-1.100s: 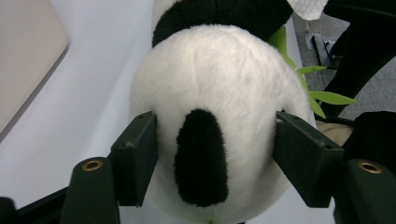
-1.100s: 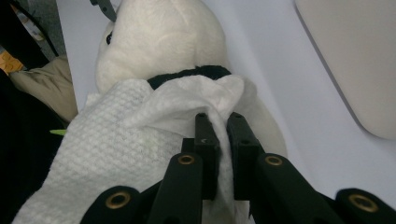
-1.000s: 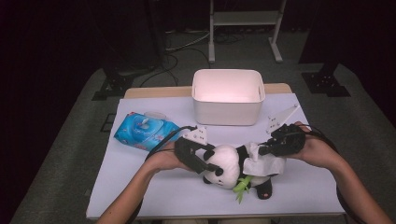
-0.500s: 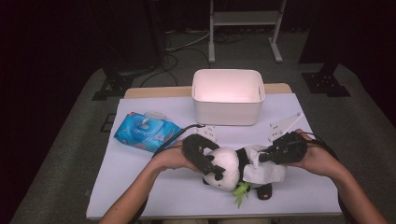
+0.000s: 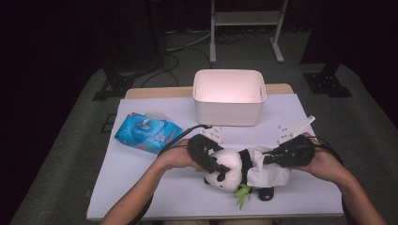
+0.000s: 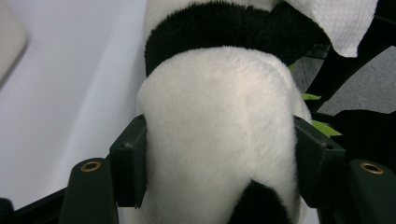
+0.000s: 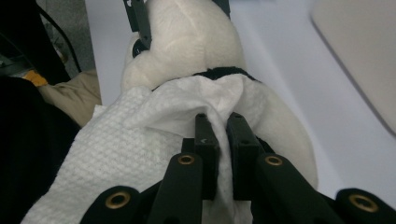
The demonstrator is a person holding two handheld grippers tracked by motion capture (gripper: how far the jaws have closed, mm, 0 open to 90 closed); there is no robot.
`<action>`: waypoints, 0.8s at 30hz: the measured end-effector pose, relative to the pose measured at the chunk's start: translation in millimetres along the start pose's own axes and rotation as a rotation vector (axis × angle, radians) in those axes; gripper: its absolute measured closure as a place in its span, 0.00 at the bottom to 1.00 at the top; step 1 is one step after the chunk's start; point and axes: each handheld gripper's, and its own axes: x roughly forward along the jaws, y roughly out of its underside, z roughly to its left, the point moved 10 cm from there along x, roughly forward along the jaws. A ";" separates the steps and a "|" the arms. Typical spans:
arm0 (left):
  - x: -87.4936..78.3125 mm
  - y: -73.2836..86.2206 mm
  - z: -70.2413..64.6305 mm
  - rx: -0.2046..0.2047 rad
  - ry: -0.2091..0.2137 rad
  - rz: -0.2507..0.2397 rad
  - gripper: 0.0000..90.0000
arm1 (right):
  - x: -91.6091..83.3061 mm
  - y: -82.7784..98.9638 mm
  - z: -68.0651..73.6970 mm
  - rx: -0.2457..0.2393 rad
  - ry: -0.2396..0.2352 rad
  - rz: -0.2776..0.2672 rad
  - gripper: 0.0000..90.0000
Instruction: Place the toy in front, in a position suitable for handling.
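A black-and-white plush panda [image 5: 231, 168] lies on the white table near its front edge, with green leaves [image 5: 243, 191] under it. My left gripper [image 5: 217, 165] comes in from the left. Its jaws have just been closing and now press on both sides of the panda's white head [image 6: 219, 116], as the left gripper view [image 6: 219, 163] shows. My right gripper [image 5: 266, 160] is shut on a bunched fold of a white wipe [image 5: 268, 177]. That wipe [image 7: 135, 135] drapes over the panda's body [image 7: 187, 42] in front of the right gripper [image 7: 223, 125].
A white bin [image 5: 228, 111] stands at the back middle of the table. A blue pack of wipes [image 5: 146, 132] lies to the left, behind my left hand. The table's front edge [image 5: 211, 216] runs just below the panda.
The left gripper's jaws spread wider, then closed in on the panda's head. The right gripper with the wipe has come slightly nearer the front edge, onto the panda's body.
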 end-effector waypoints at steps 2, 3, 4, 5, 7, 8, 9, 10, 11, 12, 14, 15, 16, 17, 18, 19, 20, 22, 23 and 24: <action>-0.9 -5.8 4.2 0.031 -0.014 0.008 0.38 | -3.5 -2.3 -4.2 0.005 0.001 -0.006 0.93; -1.1 -8.8 5.4 0.038 -0.011 0.010 0.38 | -5.3 -3.5 -7.0 0.009 0.005 -0.009 0.93; -1.6 -13.0 7.9 0.061 -0.015 0.009 0.38 | -7.4 -5.0 -10.4 0.010 0.011 -0.011 0.93; -1.9 -15.7 9.0 0.073 -0.017 0.008 0.39 | -10.1 -7.8 -14.9 0.015 0.018 -0.021 0.93; -3.2 -22.4 13.5 0.111 -0.029 0.008 0.39 | -12.7 -12.5 -22.1 0.018 0.028 -0.032 0.93; -4.1 -25.2 16.5 0.118 -0.038 0.009 0.39 | -13.4 -14.9 -25.9 0.020 0.034 -0.033 0.93; -5.5 -27.5 20.2 0.132 -0.049 0.013 0.39 | -13.5 -17.3 -30.0 0.016 0.038 -0.033 0.93; -7.1 -29.4 23.9 0.147 -0.059 0.012 0.39 | -13.1 -20.0 -33.1 0.021 0.037 -0.033 0.93; -9.0 -30.5 27.7 0.154 -0.067 0.017 0.39 | -12.1 -22.3 -36.6 0.017 0.038 -0.029 0.93; -11.2 -31.5 31.9 0.163 -0.072 0.018 0.39 | -11.1 -24.8 -40.0 0.016 0.039 -0.028 0.93; -15.5 -32.3 39.7 0.173 -0.085 0.011 0.39 | -8.5 -29.6 -45.9 0.017 0.039 -0.025 0.93; -16.5 -31.5 42.1 0.165 -0.083 0.009 0.39 | -6.8 -31.3 -48.5 0.017 0.041 -0.020 0.93; -16.8 -29.7 44.3 0.159 -0.081 0.003 0.38 | -5.0 -32.6 -50.3 0.020 0.038 -0.018 0.93; -16.3 -27.8 45.2 0.158 -0.077 0.003 0.38 | -2.2 -33.2 -51.3 0.023 0.032 -0.014 0.93; -14.7 -24.9 45.5 0.150 -0.076 0.001 0.37 | -0.1 -33.0 -51.5 0.022 0.028 -0.008 0.93; -12.9 -21.4 45.7 0.138 -0.073 0.002 0.36 | 3.1 -32.2 -51.1 0.020 0.023 -0.002 0.93; -10.7 -17.7 45.0 0.124 -0.068 0.001 0.35 | 6.6 -30.8 -49.9 0.019 0.019 0.004 0.93; -6.2 -9.0 43.7 0.105 -0.067 0.011 0.31 | 13.8 -26.9 -45.4 0.016 0.009 0.021 0.93; -5.0 -5.5 43.2 0.086 -0.065 0.011 0.28 | 17.1 -25.7 -42.7 0.015 0.000 0.022 0.93; -5.1 -4.0 41.9 0.064 -0.065 -0.002 0.24 | 19.8 -25.2 -40.2 0.016 -0.005 0.020 0.93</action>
